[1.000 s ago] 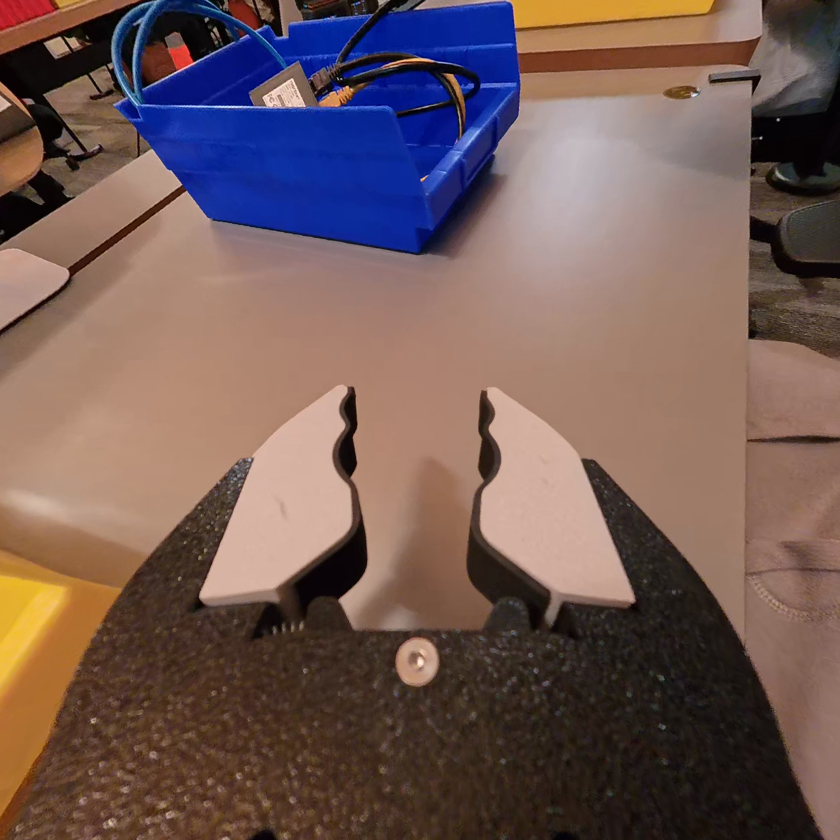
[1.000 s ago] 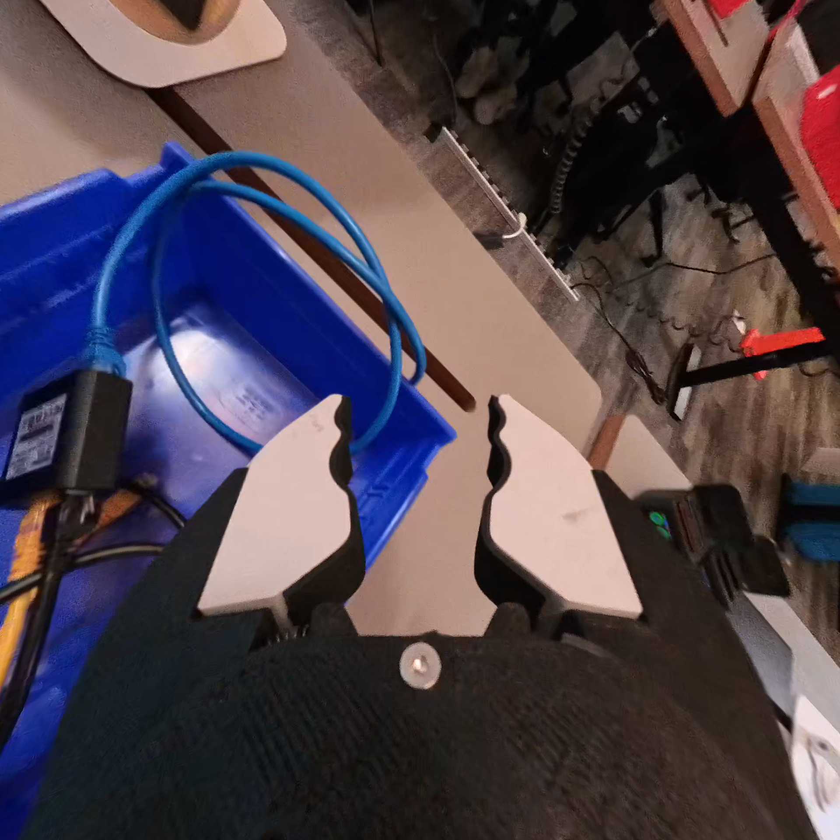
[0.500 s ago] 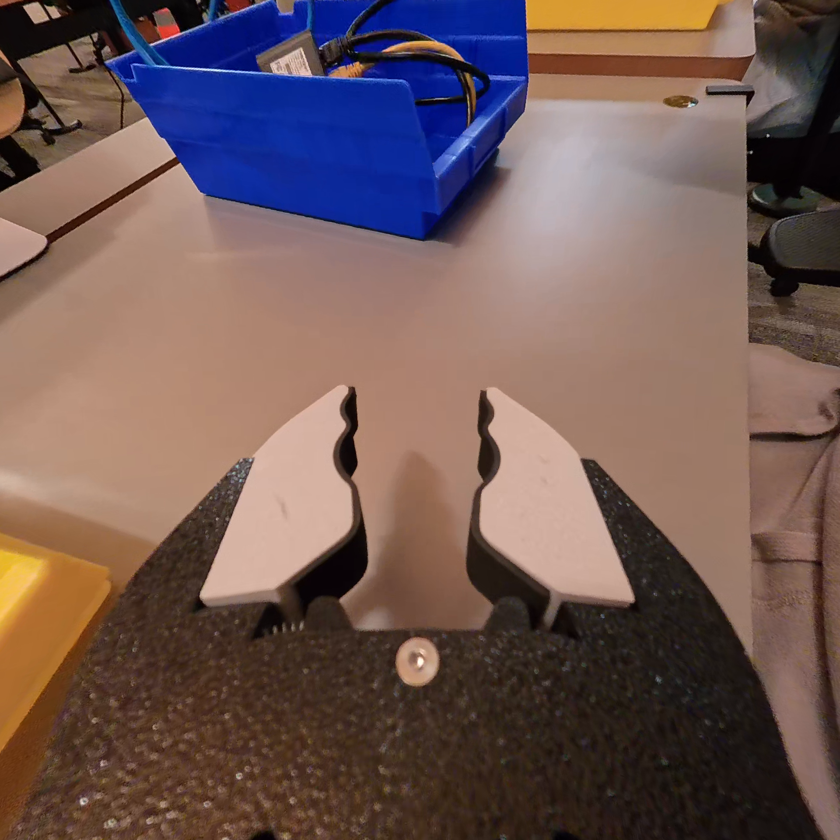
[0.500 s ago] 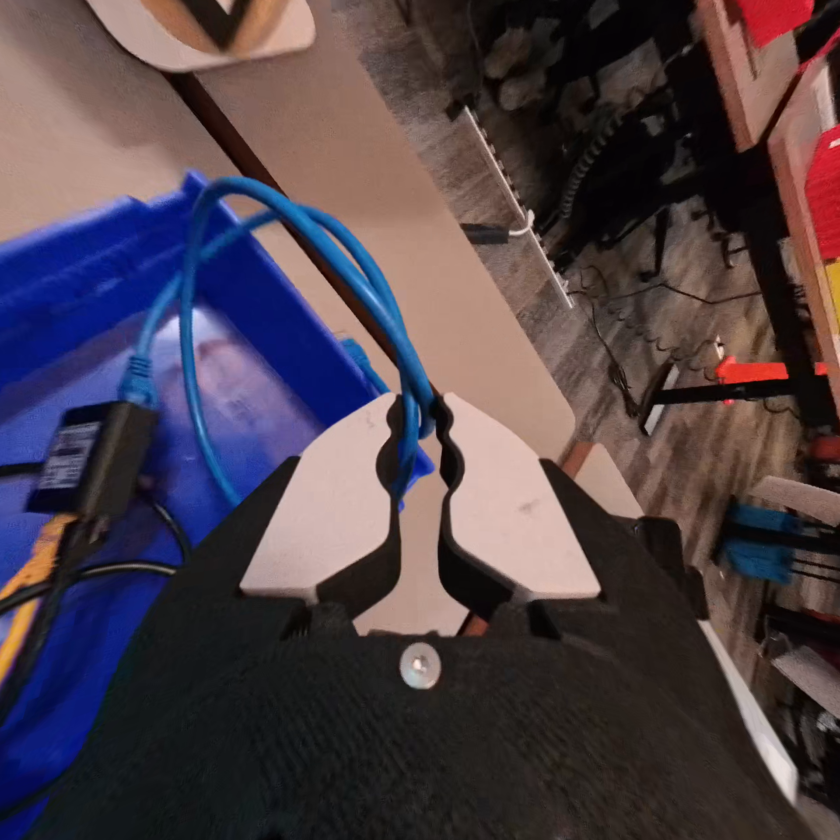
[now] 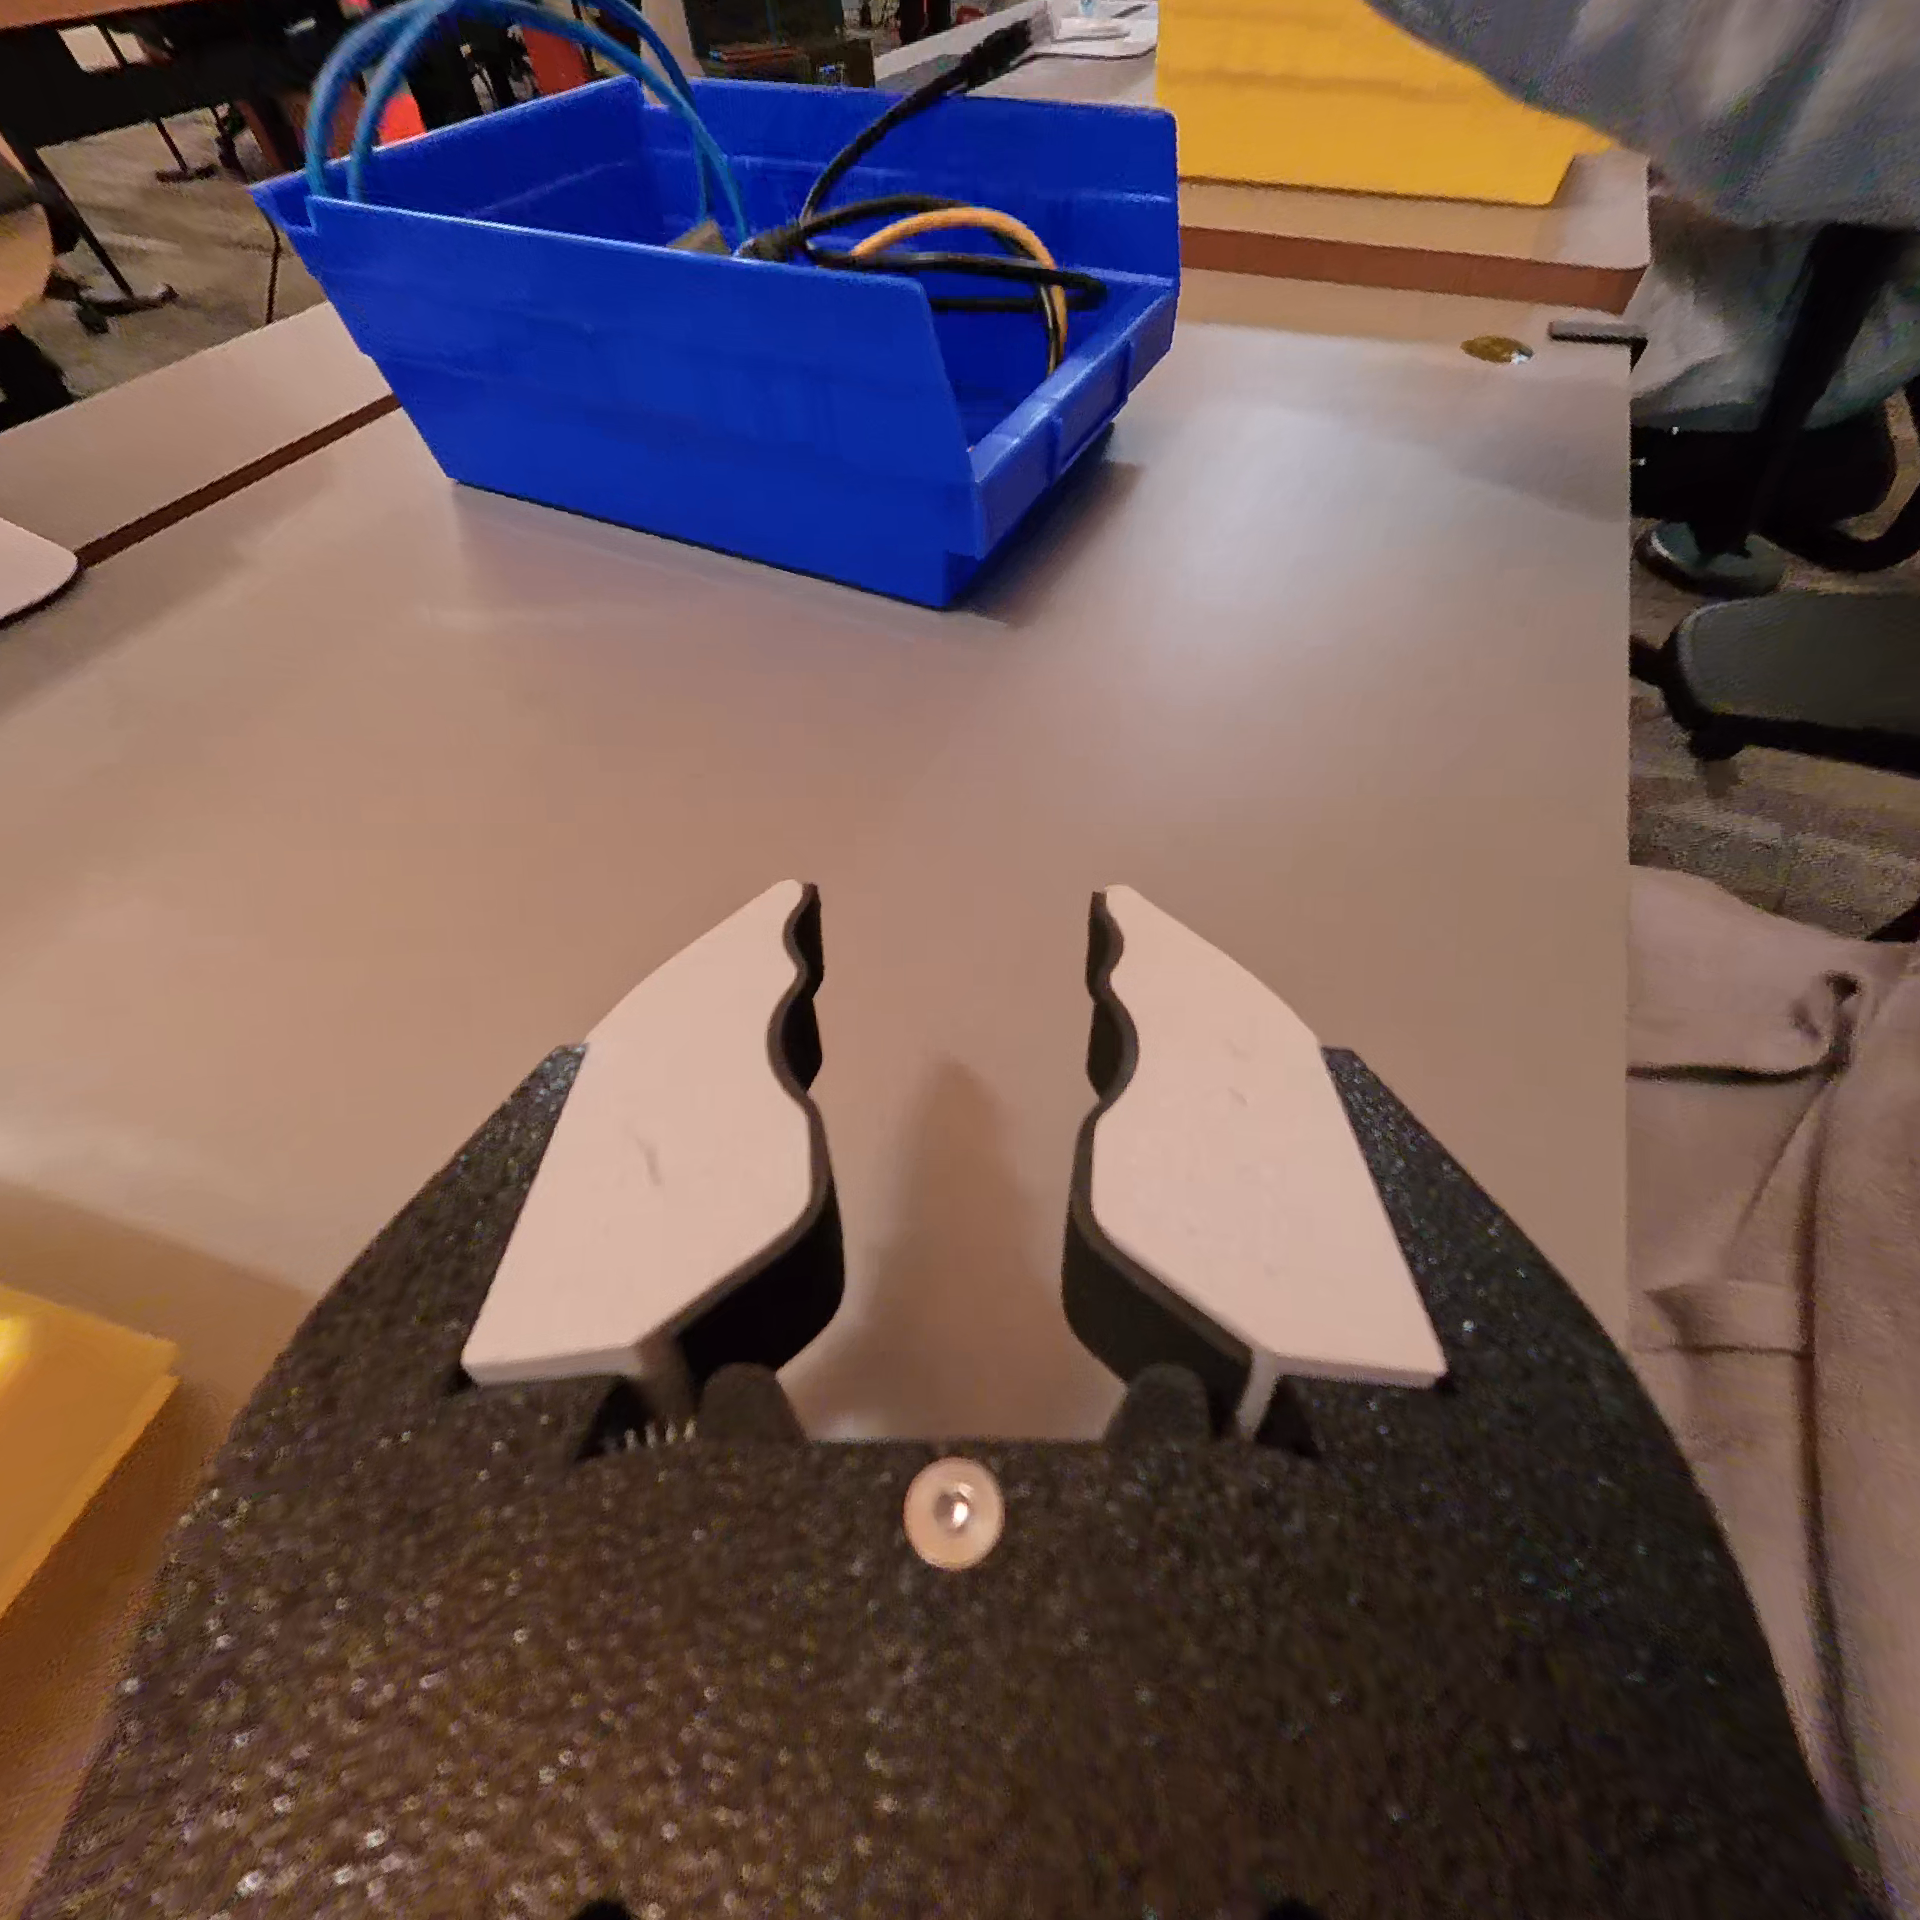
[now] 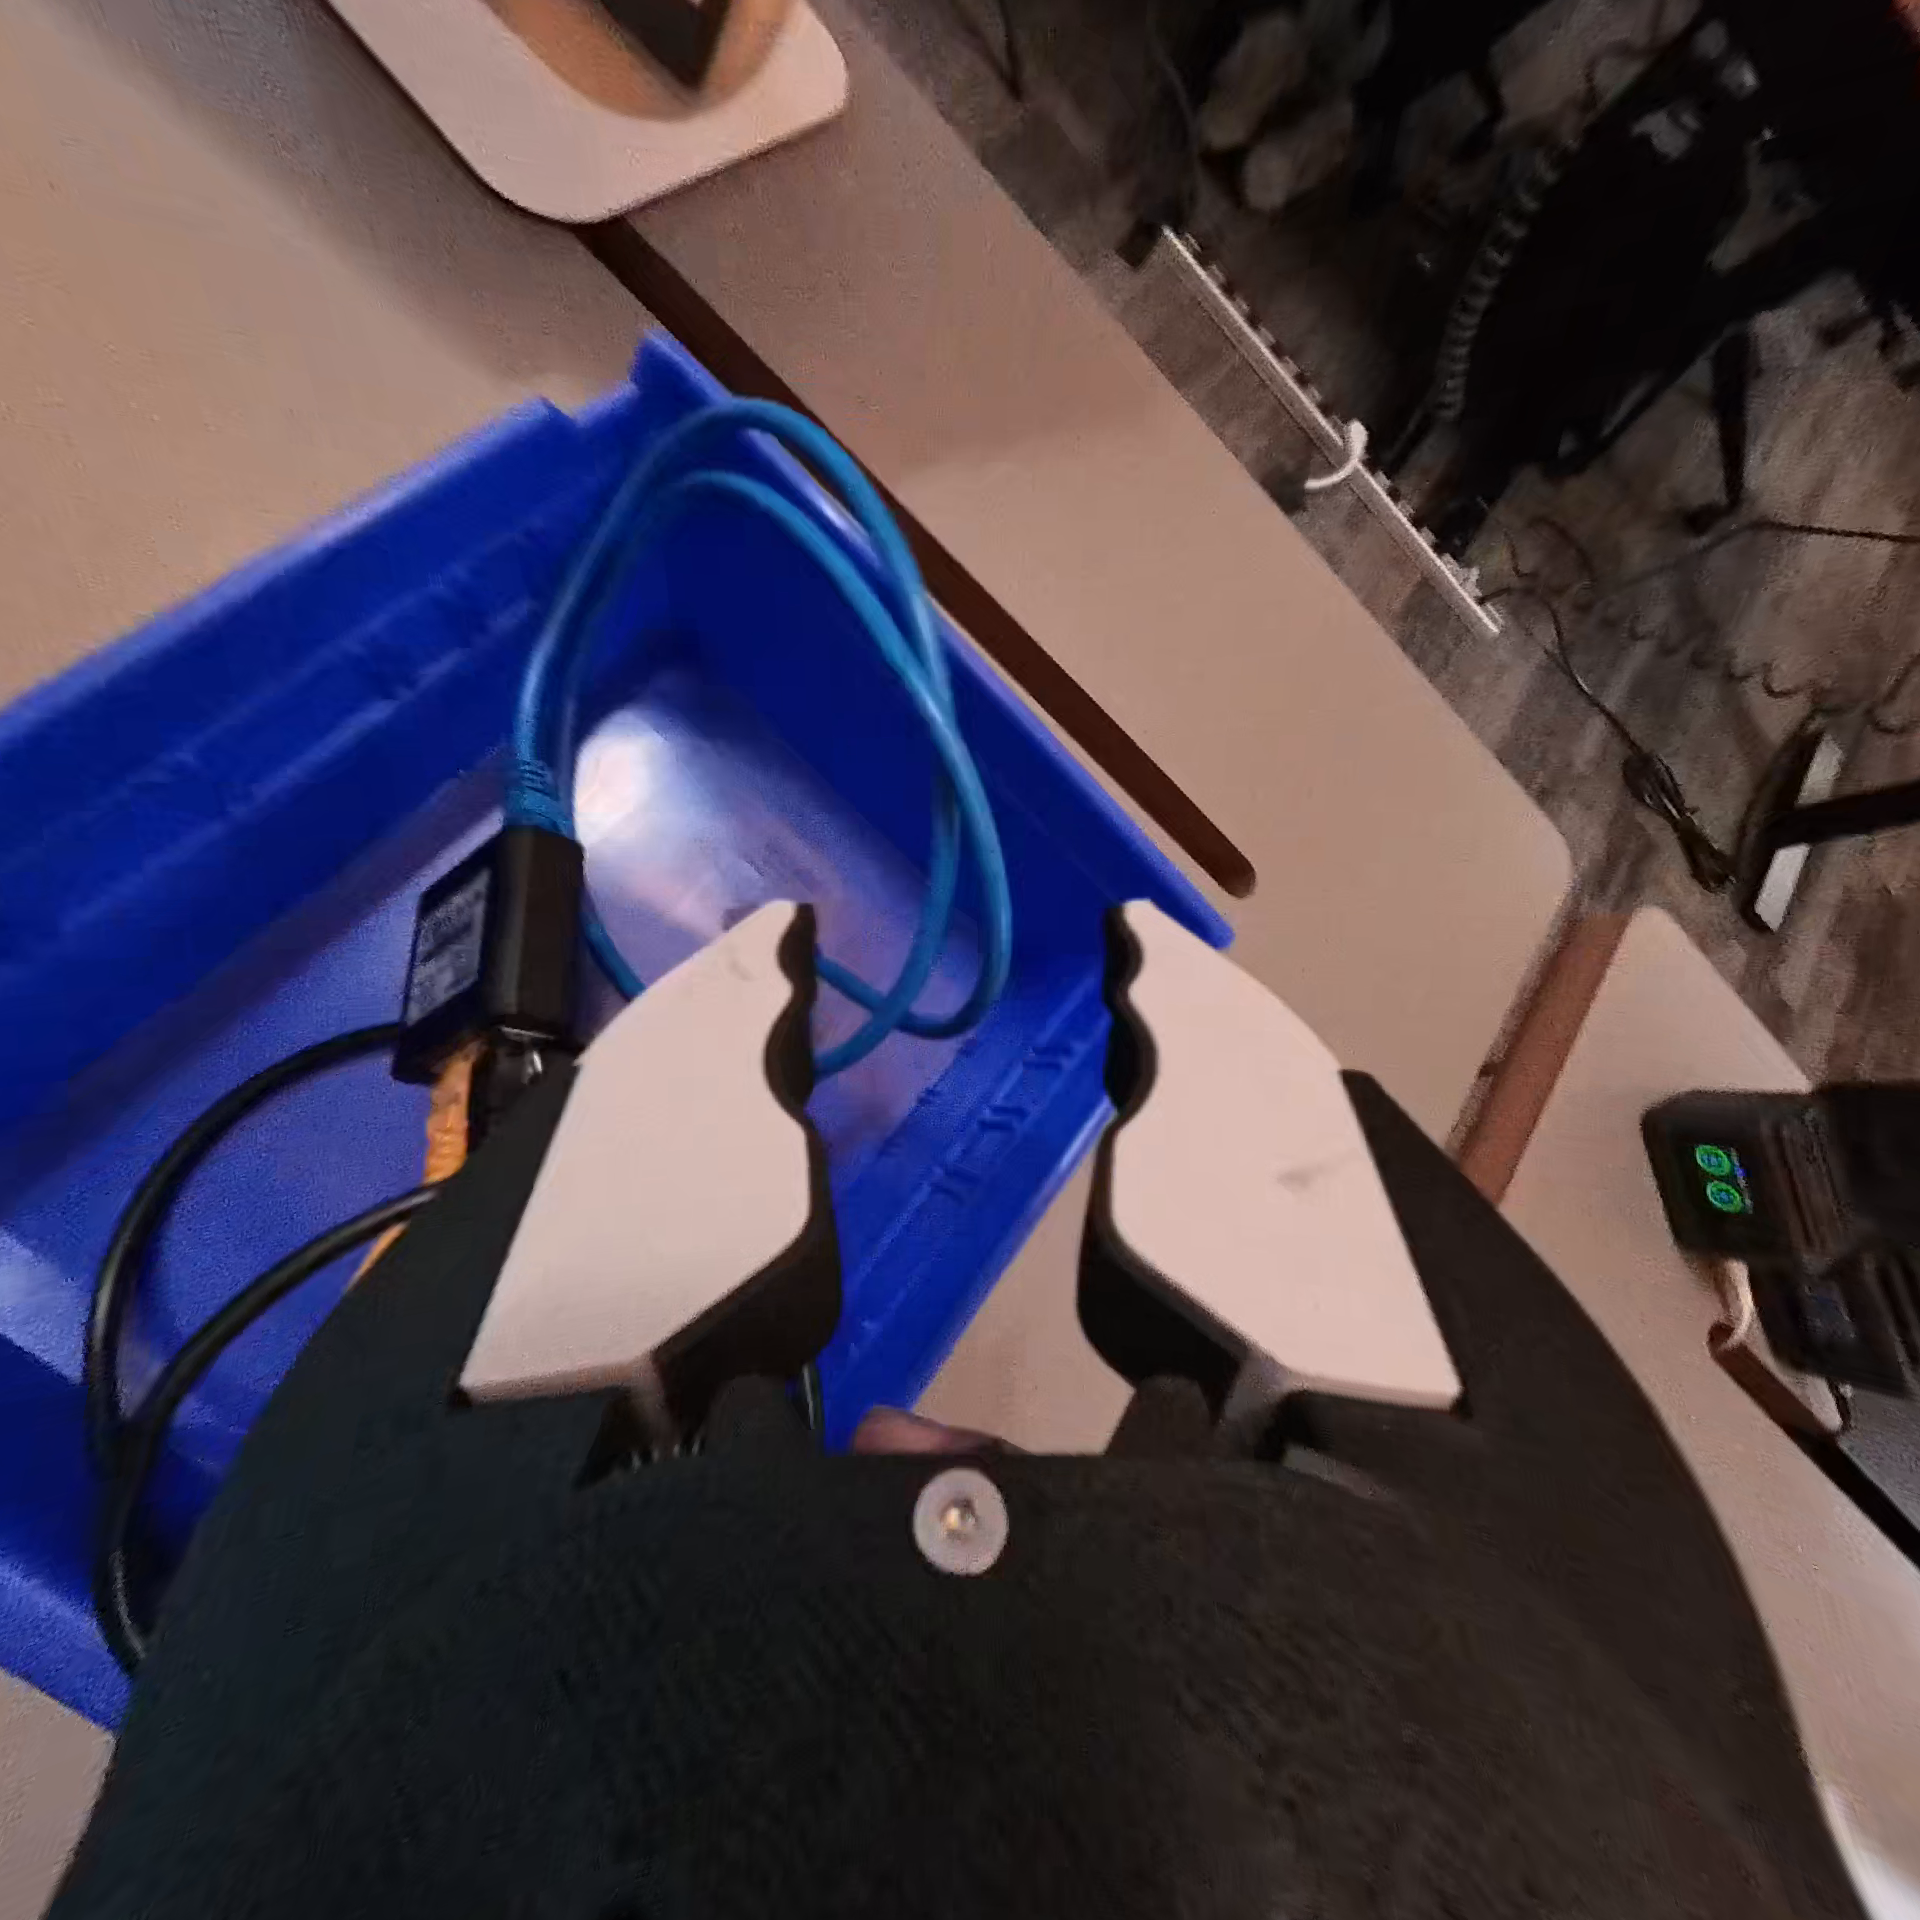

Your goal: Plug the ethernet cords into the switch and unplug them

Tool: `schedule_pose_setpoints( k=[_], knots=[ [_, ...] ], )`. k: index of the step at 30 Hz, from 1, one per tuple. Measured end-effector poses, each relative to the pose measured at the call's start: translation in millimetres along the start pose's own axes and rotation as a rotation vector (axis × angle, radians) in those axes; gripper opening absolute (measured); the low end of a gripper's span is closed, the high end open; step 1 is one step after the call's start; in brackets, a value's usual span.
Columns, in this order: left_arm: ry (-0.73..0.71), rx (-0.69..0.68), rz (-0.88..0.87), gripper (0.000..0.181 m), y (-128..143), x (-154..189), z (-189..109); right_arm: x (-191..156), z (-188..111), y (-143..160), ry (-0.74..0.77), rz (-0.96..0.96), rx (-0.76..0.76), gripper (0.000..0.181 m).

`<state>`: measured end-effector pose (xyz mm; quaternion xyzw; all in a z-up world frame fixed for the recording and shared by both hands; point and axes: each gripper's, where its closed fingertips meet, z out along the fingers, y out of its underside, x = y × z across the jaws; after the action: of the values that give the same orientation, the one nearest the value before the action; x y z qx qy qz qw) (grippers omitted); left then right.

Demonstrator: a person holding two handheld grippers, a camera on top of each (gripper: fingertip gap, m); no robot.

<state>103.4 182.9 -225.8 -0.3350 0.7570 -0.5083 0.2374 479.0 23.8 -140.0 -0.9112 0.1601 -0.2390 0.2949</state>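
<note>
A blue bin (image 5: 665,416) stands on the grey table (image 5: 1039,727), ahead of my left gripper (image 5: 954,904), which is open, empty and low over the table. In the right wrist view my right gripper (image 6: 961,920) is open and empty just above the bin (image 6: 208,748). A small black switch (image 6: 520,935) lies in the bin. A blue ethernet cord (image 6: 935,727) is plugged into its far end and loops inside the bin, under my fingertips. An orange cord (image 6: 449,1132) and a black cord (image 6: 135,1247) leave its near end. The cords (image 5: 956,223) also show in the left wrist view.
A yellow bin (image 5: 1351,94) stands behind the blue one, and a yellow thing (image 5: 62,1434) lies at my near left. An office chair (image 5: 1808,665) and a grey sleeve (image 5: 1662,104) are to the right. A black device with green lights (image 6: 1766,1174) sits on the neighbouring table.
My right gripper shut on the blue cord's loop, moved it over the bin, then opened and let it go; the loop now lies inside the bin. My left gripper stayed open.
</note>
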Motion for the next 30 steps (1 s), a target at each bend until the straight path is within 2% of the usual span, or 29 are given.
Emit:
schedule_pose_setpoints(
  k=[1, 3, 5, 7, 9, 12, 14, 17, 19, 22, 26, 30],
  knots=[
    [0.0, -0.003, -0.007, 0.048, -2.7, 2.3, 2.0, 4.9, -3.8, 9.5, 0.028, -0.001, -0.016, 0.065],
    [-0.035, -0.007, 0.006, 0.049, -9.8, 2.3, 7.8, 16.8, -27.1, 17.3, 0.114, 0.009, -0.003, 0.073],
    [-0.088, -0.001, 0.012, 0.052, -22.1, -1.7, 18.3, 17.7, -63.5, 20.0, 0.187, 0.046, 0.064, 0.073],
    [-0.144, 0.016, -0.046, 0.056, -40.7, -8.6, 34.1, 8.1, -101.5, 27.5, 0.245, 0.133, 0.17, 0.074],
    [-0.164, 0.05, -0.143, 0.064, -63.8, -12.8, 55.9, -15.8, -126.4, 43.2, 0.267, 0.24, 0.261, 0.074],
    [-0.21, 0.055, -0.268, 0.087, -92.6, -23.3, 99.2, -62.6, -137.8, 71.2, 0.29, 0.33, 0.351, 0.075],
    [-0.223, 0.034, -0.336, 0.099, -107.3, -25.7, 130.9, -87.9, -134.5, 93.8, 0.306, 0.363, 0.343, 0.08],
    [-0.3, -0.027, -0.312, 0.1, -113.4, -41.0, 175.5, -93.3, -132.7, 103.1, 0.347, 0.406, 0.339, 0.09],
    [-0.359, -0.142, -0.252, 0.091, -100.2, -56.3, 199.5, -90.0, -140.6, 97.5, 0.373, 0.395, 0.343, 0.099],
    [-0.399, -0.291, -0.182, 0.059, -78.8, -71.4, 218.3, -87.9, -148.8, 87.8, 0.408, 0.389, 0.389, 0.099],
    [-0.516, -0.239, -0.127, 0.029, -74.9, -97.3, 201.0, -97.3, -145.4, 81.6, 0.372, 0.36, 0.384, 0.099],
    [-0.475, -0.198, -0.096, 0.023, -62.8, -98.0, 162.8, -105.0, -150.9, 69.2, 0.349, 0.343, 0.425, 0.098]
  ],
)
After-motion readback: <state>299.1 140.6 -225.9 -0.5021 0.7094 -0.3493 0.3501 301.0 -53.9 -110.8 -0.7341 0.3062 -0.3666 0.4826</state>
